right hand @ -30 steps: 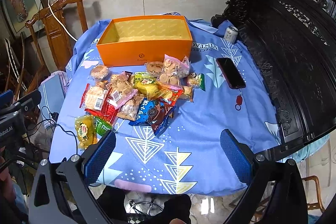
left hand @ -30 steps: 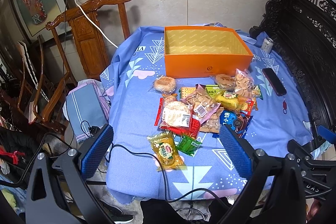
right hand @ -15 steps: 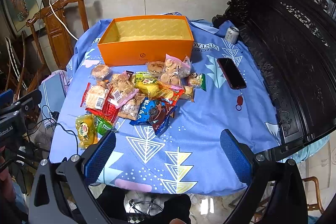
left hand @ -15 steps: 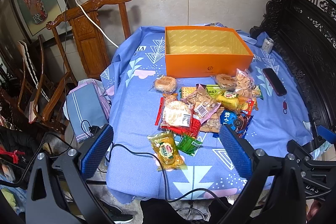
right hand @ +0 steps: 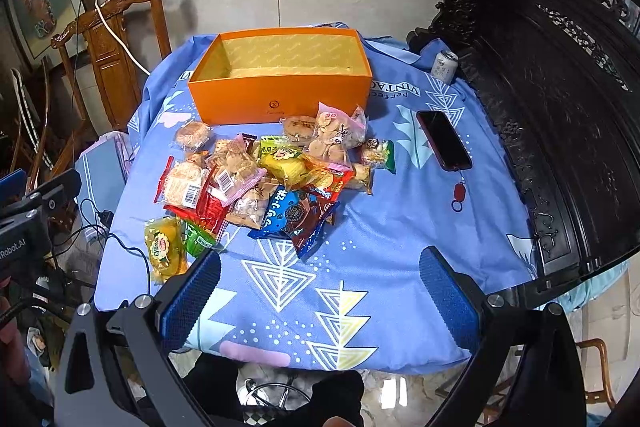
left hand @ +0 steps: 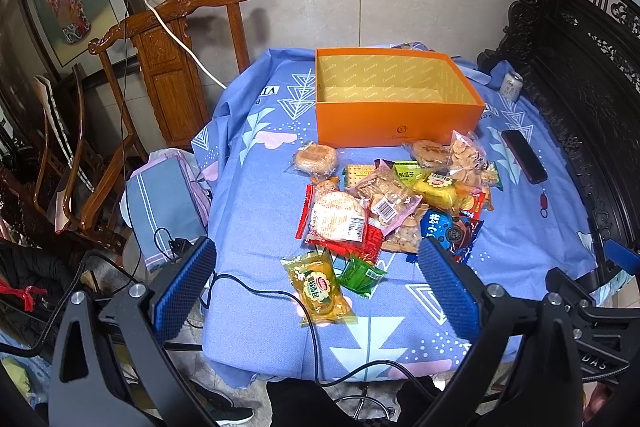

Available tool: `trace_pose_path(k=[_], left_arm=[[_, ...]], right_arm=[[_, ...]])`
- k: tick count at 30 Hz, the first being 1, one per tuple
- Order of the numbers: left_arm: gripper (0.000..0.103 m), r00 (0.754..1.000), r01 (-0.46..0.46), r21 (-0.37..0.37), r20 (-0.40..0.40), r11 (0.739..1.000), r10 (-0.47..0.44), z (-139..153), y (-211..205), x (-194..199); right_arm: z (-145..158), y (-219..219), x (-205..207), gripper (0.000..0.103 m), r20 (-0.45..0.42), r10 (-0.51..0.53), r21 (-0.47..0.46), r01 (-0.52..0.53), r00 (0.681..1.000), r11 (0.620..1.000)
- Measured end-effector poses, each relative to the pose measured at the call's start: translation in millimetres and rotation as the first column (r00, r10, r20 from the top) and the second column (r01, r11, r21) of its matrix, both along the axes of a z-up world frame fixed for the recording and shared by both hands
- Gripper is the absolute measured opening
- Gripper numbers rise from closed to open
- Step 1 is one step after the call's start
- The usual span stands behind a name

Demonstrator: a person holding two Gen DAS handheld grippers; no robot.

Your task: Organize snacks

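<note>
Heaped snack packets (left hand: pixel 392 203) before empty orange box (left hand: pixel 396 99)

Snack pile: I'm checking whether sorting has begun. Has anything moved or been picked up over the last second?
Nothing visibly changed. Both the left gripper and the right gripper hang open and empty above the near table edge, the snack pile lies as before, and the orange box holds nothing.

Phone (right hand: pixel 443 139) on blue cloth (right hand: pixel 400 227), can (right hand: pixel 445 65) beyond; wooden chair (left hand: pixel 172 67) left.
</note>
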State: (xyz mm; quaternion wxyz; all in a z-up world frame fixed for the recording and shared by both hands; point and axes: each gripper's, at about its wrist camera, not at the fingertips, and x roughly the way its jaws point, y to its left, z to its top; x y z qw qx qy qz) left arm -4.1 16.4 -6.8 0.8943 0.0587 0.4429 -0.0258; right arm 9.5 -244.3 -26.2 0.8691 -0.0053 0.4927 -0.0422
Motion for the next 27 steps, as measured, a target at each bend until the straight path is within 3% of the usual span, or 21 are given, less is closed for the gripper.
trace_pose_path(k=[8, 20, 24, 27], left_arm=[[0.099, 1.000, 0.014, 0.001, 0.003, 1.000, -0.014, -4, 3, -1], [0.099, 1.000, 0.014, -0.016, 0.008, 1.000, -0.014, -17, 0, 36], [0.099, 1.000, 0.019, -0.038, -0.011, 0.999, -0.020, -35, 11, 56], [0.099, 1.000, 0.015, -0.036, 0.019, 0.999, -0.014, -47, 21, 67]], right_arm=[[-1, 4, 1, 0.100, -0.002, -0.002, 0.001, 0.002, 1.000, 1.000], [-16, -15, 30, 0.100, 0.001, 0.024, 0.013, -0.024, 1.000, 1.000], [-37, -23, 49, 0.100, 0.019, 0.070, 0.074, -0.071, 0.997, 0.995], [-59, -22, 67, 0.100, 0.052, 0.172, 0.085, -0.176, 0.984, 0.981]])
